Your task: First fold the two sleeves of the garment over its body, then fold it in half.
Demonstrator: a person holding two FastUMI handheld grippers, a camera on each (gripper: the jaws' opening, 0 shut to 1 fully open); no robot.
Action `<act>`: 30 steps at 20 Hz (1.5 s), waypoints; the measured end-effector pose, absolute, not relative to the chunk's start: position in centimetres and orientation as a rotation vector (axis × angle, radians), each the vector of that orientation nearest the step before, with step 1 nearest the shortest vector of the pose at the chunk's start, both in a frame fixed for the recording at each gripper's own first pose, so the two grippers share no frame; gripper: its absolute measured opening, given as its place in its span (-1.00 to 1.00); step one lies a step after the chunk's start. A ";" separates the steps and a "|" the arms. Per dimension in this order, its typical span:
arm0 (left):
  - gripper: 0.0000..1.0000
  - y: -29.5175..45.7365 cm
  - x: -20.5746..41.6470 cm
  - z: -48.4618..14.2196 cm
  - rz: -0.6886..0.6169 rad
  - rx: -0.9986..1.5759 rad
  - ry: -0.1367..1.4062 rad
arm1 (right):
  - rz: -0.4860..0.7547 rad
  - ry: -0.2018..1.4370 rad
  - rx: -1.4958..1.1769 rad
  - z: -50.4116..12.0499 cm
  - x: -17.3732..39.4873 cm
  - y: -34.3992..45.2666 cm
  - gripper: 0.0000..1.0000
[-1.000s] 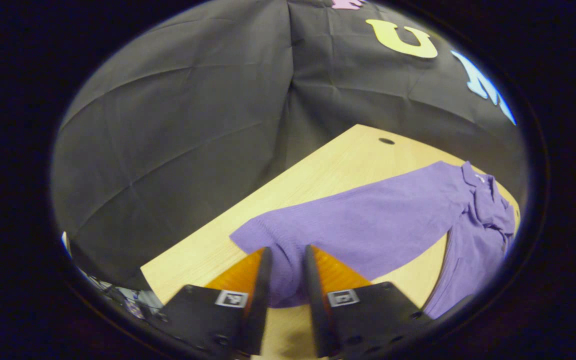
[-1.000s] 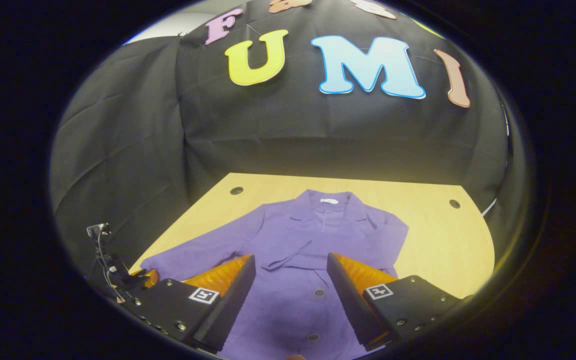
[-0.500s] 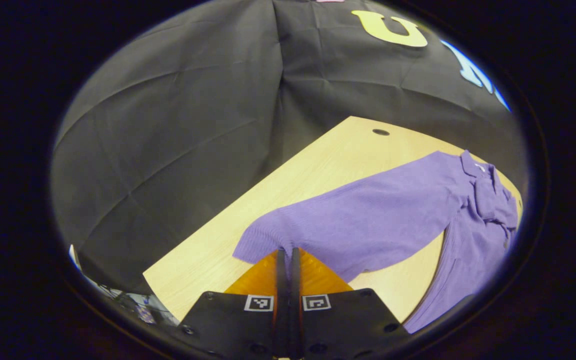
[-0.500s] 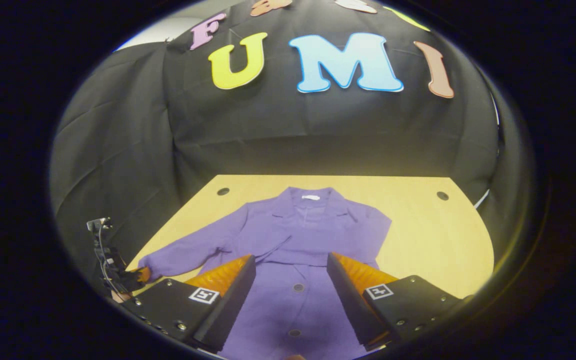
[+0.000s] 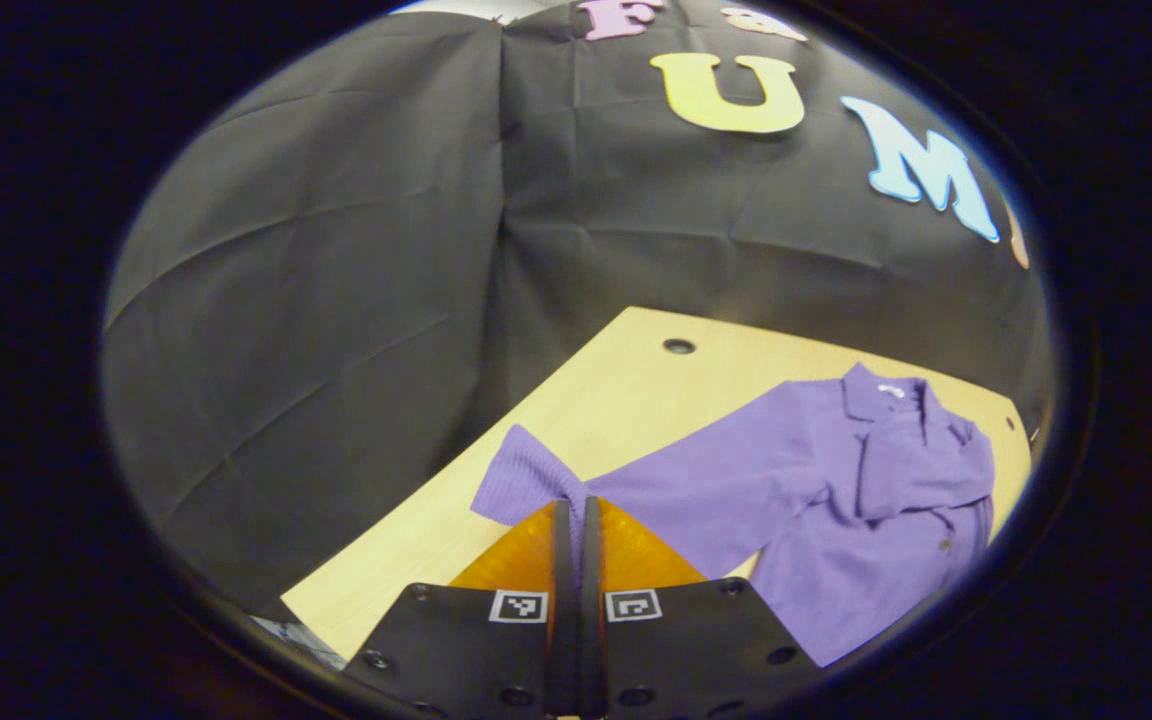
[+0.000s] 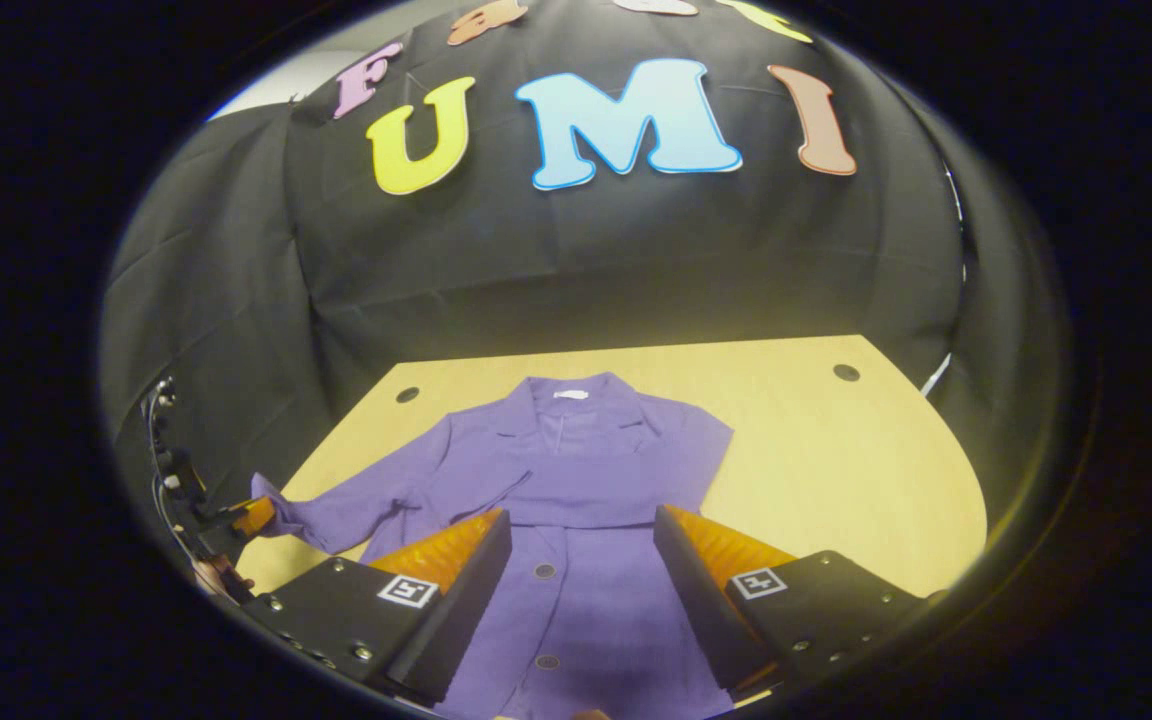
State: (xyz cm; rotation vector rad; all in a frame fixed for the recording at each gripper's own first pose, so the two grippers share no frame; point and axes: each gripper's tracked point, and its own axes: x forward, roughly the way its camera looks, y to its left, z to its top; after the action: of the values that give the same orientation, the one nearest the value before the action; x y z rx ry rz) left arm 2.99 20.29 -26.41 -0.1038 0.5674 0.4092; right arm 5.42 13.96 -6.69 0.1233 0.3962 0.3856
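A purple buttoned garment (image 6: 586,500) lies flat on the wooden table (image 6: 836,470), collar at the far side. One sleeve (image 6: 606,510) lies folded across its chest. The other sleeve (image 5: 696,490) stretches out sideways, and my left gripper (image 5: 573,510) is shut on its cuff (image 5: 521,485), lifting it off the table. In the right gripper view that left gripper (image 6: 246,517) shows at the table's left edge with the cuff (image 6: 271,500) pinched. My right gripper (image 6: 581,535) hangs open above the garment's lower front, nothing between its fingers.
Black cloth walls close in the table at the back and the left. Small round holes (image 6: 846,372) mark the table's far corners. Bare wood stretches right of the garment. Cables (image 6: 171,470) hang by the left gripper.
My left gripper closed on the cuff and has raised it, pulling the sleeve upward. The right gripper stayed open and drew back a little from the garment.
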 end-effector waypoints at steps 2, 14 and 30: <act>-0.86 17.4 5.3 -25.3 0.352 -0.115 0.544 | 0.368 0.400 0.130 -7.0 5.7 12.9 0.82; -0.87 -1.3 14.9 -22.9 0.010 -0.103 0.517 | 0.230 0.436 0.147 -8.9 5.2 6.5 0.81; -0.87 -24.4 19.8 -24.1 -0.290 -0.022 0.538 | 0.154 0.492 0.136 -12.5 3.4 -0.6 0.82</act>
State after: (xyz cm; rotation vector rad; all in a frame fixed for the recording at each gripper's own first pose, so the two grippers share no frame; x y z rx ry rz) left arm 19.84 -24.43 -24.14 -0.0217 0.5377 -0.2895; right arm 3.39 -0.57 -12.49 0.1360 0.4921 0.1540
